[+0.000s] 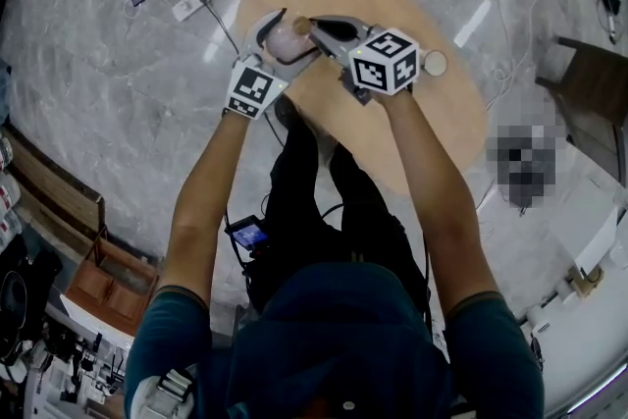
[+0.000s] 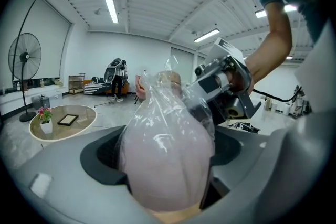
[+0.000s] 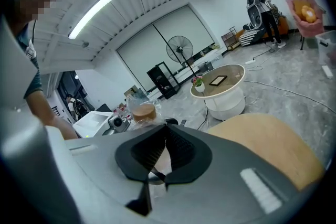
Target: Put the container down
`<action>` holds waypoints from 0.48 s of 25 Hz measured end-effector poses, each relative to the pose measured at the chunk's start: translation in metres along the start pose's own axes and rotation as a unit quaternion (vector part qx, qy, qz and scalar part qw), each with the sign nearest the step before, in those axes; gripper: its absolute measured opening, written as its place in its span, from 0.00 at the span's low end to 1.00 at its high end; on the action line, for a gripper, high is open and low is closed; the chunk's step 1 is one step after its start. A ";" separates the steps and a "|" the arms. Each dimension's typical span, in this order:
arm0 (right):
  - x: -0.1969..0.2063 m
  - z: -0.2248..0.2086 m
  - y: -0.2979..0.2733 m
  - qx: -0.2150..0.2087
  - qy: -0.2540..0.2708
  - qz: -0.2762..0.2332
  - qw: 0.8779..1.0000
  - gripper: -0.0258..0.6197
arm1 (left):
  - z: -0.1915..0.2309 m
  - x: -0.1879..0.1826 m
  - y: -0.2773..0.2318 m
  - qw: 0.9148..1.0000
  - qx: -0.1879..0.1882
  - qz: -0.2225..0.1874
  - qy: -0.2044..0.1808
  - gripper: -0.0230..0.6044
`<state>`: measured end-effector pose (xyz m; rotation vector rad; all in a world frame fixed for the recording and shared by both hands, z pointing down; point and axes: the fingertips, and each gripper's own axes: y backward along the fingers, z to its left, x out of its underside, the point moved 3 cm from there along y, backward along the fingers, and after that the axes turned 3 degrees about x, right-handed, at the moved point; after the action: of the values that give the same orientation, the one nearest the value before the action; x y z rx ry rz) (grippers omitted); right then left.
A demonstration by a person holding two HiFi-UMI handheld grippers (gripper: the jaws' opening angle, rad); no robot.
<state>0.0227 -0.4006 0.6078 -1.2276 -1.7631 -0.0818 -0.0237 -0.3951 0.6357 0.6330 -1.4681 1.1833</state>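
Observation:
A pale pink container (image 1: 287, 40) wrapped in clear plastic is held above the far end of the oval wooden table (image 1: 422, 113). My left gripper (image 1: 284, 44) is shut on its body, which fills the left gripper view (image 2: 168, 165) between the grey jaws. My right gripper (image 1: 314, 26) is at the container's top with its jaws closed, and the clear plastic stretches up toward it (image 2: 202, 96). In the right gripper view the jaws (image 3: 157, 165) meet on a thin pale sliver, with the brown-topped container (image 3: 143, 111) just beyond them.
A small round disc (image 1: 435, 64) lies on the table to the right of the grippers. A power strip (image 1: 193, 1) and cables lie on the marble floor beyond. A white round side table (image 3: 223, 86) stands farther off. A wooden crate (image 1: 108, 280) sits at the left.

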 end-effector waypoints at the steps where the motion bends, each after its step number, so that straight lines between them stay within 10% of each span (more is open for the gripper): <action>1: 0.005 -0.003 -0.003 0.001 0.001 0.004 1.000 0.06 | 0.000 0.007 -0.002 1.000 0.001 0.003 0.000 0.70; 12: 0.060 -0.045 -0.039 0.023 0.023 0.021 0.999 0.06 | 0.010 0.084 -0.033 1.000 0.004 0.029 -0.009 0.70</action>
<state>0.0203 -0.4018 0.6923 -1.2190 -1.6899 -0.0452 -0.0214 -0.3978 0.7262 0.6115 -1.5068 1.2320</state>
